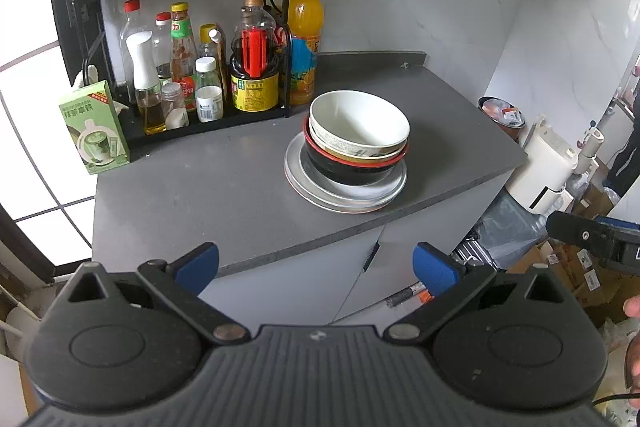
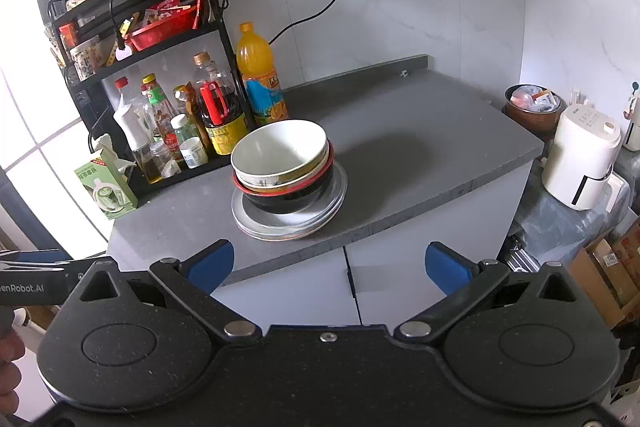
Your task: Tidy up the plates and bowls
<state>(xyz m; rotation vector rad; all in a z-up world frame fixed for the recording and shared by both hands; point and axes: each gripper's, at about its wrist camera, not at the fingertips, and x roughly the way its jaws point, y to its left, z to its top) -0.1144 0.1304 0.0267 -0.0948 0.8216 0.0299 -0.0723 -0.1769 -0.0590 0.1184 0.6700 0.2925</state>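
Countertop (image 1: pixel 200 187) stack (image 1: pixel 352 147) beyond fingers (image 1: pixel 200 265).

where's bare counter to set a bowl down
Widest free patch: counter right of the bowl-and-plate stack, out to the right edge. A smaller patch lies between the stack and the green carton. Crowded along the bottle rack at back left.

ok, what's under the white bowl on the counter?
The white bowl nests in a patterned tan-rimmed bowl, which nests in a black bowl with a red rim, on stacked silver plates. How many plates there are, and the lower bowls' insides, are hidden.
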